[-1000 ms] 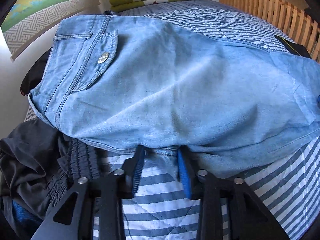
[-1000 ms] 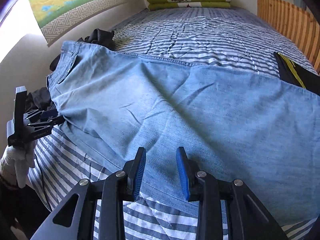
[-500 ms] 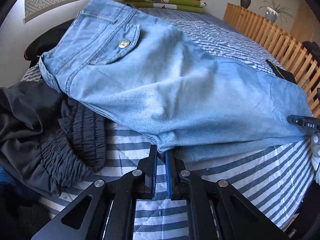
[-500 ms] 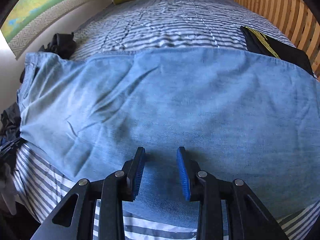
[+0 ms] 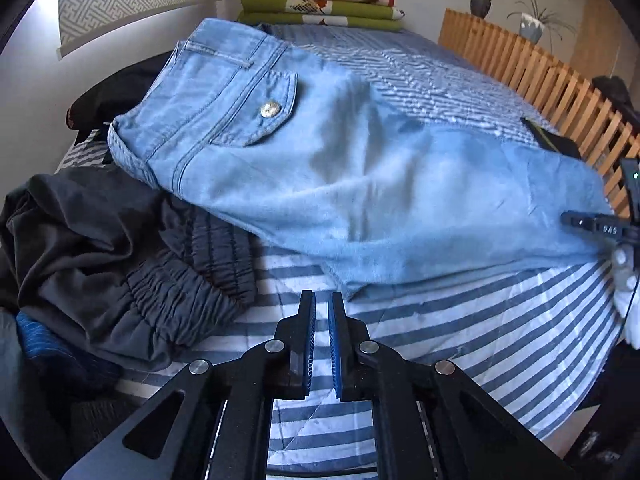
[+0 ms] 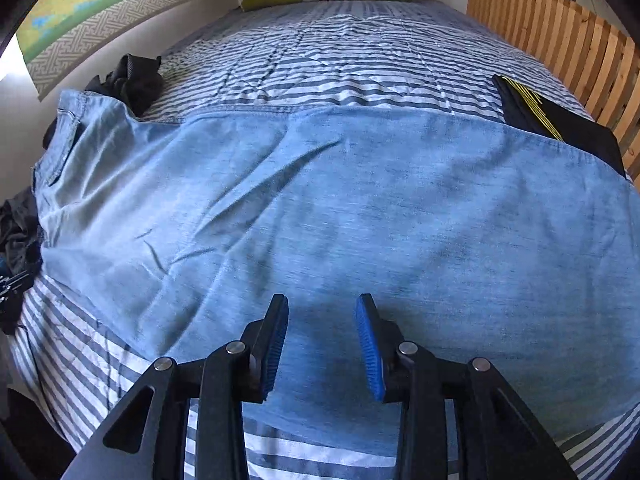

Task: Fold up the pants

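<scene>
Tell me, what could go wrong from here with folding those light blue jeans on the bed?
1. The jeans' waist end lies on the heap of dark clothes, so lifting or folding that end could snag a dark piece and drag it along.
2. The left gripper is shut with nothing between its fingers, just off the jeans' near edge, so that side is not held.
3. The right gripper is open over creased denim; folding now could trap the wrinkles.

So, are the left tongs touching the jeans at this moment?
Apart. The left wrist view shows the left tongs shut on nothing, over striped bedding, with a strip of bedding visible between their tips and the hem of the jeans.
</scene>
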### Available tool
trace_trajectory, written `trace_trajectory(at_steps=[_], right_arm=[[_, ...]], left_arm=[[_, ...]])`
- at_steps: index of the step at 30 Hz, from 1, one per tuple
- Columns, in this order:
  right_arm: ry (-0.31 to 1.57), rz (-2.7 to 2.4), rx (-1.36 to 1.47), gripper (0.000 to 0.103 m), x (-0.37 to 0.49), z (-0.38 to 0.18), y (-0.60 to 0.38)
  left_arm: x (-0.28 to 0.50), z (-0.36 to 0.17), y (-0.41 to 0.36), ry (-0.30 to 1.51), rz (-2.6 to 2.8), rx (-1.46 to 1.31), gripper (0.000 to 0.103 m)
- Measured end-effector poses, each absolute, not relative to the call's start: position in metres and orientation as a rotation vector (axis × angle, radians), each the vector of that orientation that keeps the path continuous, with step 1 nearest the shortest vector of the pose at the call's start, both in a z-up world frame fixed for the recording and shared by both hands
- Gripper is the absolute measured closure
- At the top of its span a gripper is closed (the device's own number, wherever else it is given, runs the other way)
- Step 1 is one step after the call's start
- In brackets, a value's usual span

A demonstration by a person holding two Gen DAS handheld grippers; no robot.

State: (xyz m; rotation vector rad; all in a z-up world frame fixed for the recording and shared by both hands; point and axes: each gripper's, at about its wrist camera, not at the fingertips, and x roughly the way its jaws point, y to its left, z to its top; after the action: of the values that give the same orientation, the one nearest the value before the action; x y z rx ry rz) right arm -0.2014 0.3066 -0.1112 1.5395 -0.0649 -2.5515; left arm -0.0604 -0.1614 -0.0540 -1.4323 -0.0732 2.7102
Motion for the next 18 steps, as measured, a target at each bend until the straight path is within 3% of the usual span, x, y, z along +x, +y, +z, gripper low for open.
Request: trace_trajectory(at_steps=[5,10,13,14,16,18], right_arm=[[-0.102,-2.491,1.490,0.071,-0.202,-0.107,0.281],[0.024,-2.440,1.507,0.071,-0.200,-0.114,0.253],[0.086,-2.418,1.531,0.071,-0.196,-0.121,0.250],[0.081,-2.416,1.527,0.071,-0.196,-0.121,0.251],[0.035,-2.407,1.526,0.071,-0.196,-0.120,0.256],[-0.019,-2.397,1.526,0.071,-0.198,-0.119,0.261]], left_arm=[[-0.118,-0.060,-0.120,-0.034,2.649,-1.383,0.096],[-0.143,-0.107,-0.099,0.088,2.493,-1.582,0.093],[-0.147,-0.085,-0.104,0.051,2.488,-1.568,0.092],[-0.152,-0.070,-0.108,0.025,2.518,-1.527,0.090],[-0.169,-0.044,-0.113,0.016,2.590,-1.440,0.069],[-0.196,-0.029,-0.114,0.024,2.646,-1.386,0.056]])
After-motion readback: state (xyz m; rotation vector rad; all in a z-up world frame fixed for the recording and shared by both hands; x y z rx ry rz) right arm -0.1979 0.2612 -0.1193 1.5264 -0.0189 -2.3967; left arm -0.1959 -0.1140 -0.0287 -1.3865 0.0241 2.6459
